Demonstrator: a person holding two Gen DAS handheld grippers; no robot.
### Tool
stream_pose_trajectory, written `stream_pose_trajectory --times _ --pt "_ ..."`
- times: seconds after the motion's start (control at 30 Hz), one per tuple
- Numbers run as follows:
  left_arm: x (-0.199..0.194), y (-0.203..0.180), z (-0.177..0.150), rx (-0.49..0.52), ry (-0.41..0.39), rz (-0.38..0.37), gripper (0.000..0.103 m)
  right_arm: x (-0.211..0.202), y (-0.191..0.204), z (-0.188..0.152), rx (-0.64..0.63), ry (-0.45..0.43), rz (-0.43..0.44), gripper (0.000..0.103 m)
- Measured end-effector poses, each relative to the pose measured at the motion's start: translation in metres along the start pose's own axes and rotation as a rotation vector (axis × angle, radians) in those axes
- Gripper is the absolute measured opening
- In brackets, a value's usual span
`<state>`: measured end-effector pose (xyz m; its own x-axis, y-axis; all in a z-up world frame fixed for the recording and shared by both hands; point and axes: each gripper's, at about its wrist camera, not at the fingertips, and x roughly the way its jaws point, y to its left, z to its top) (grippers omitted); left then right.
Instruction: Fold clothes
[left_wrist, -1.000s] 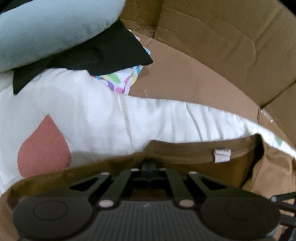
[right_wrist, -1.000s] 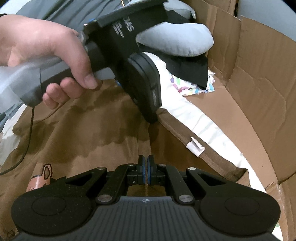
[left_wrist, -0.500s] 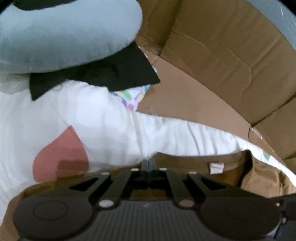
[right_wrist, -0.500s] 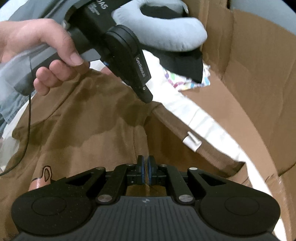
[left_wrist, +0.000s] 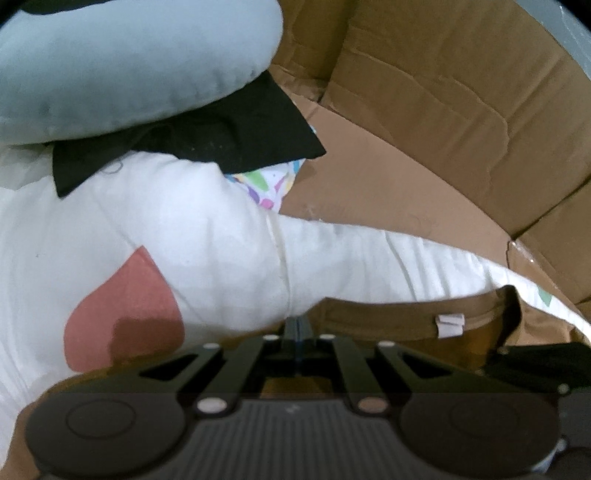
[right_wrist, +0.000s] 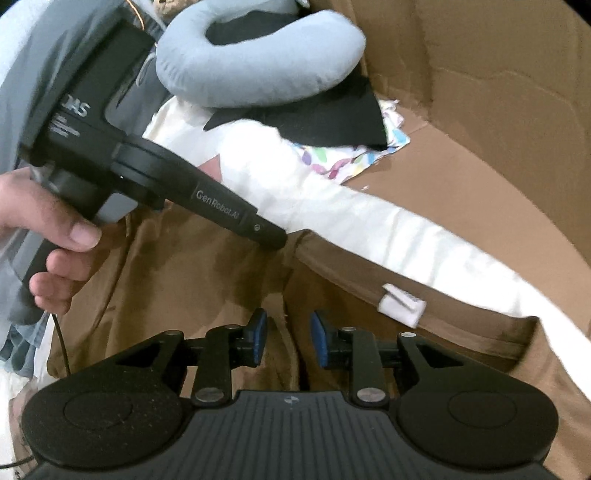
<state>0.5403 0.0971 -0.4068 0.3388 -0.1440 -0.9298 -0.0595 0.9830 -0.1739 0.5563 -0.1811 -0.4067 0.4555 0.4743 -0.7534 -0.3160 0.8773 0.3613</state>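
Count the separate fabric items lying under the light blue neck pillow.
3 visible: a black cloth directly beneath the light blue neck pillow, a multicoloured patterned cloth peeking out below it, and the white pillow underneath. More may be hidden.

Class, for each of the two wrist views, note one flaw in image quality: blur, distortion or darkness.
Left wrist view: soft all over, the white tag smeared; fisheye bends the cardboard wall. Right wrist view: sharper near the right gripper, but the neck pillow is blurred, and the corners go dark.
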Motion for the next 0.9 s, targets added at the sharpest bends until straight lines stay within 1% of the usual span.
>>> stream_pose_trajectory --times 0.13,0.17,0.2,0.27,0.33,0.43,0.5,0.57,0.7,0.77,0.9 --pt "-0.003 0.005 -0.003 -0.010 -0.010 -0.034 0.002 0.015 0.003 0.006 0.025 0.011 0.021 0.030" --pt "-0.004 0.007 -0.003 -0.015 -0.014 -0.044 0.002 0.018 0.003 0.007 0.033 0.015 0.026 0.028" --pt "-0.006 0.008 -0.004 -0.016 -0.017 -0.051 0.002 0.018 0.003 0.008 0.042 0.015 0.030 0.018" --pt "-0.008 0.010 -0.006 -0.010 -0.020 -0.060 0.002 0.017 0.003 0.011 0.056 0.006 0.034 0.006" --pt "-0.009 0.011 -0.007 0.000 -0.023 -0.065 0.003 0.010 0.005 0.013 0.047 -0.024 0.033 0.003" --pt "-0.012 0.013 -0.009 0.011 -0.028 -0.077 0.004 -0.004 0.012 0.015 0.005 -0.078 0.039 0.003" --pt "-0.012 0.015 -0.009 0.005 -0.035 -0.090 0.004 -0.009 0.015 0.015 -0.020 -0.096 0.026 0.002" --pt "-0.012 0.015 -0.009 0.003 -0.041 -0.104 0.004 -0.009 0.014 0.014 -0.026 -0.089 0.005 0.002" --pt "-0.002 0.008 -0.011 0.027 -0.013 -0.102 0.004 -0.007 0.009 0.013 -0.020 -0.063 -0.043 0.004" --pt "0.003 0.005 -0.012 0.035 -0.008 -0.100 0.004 -0.012 0.003 0.012 -0.003 -0.068 -0.062 0.004" --pt "0.010 0.005 -0.016 0.024 -0.024 -0.106 0.006 -0.032 -0.009 0.015 0.002 -0.092 -0.095 0.005"
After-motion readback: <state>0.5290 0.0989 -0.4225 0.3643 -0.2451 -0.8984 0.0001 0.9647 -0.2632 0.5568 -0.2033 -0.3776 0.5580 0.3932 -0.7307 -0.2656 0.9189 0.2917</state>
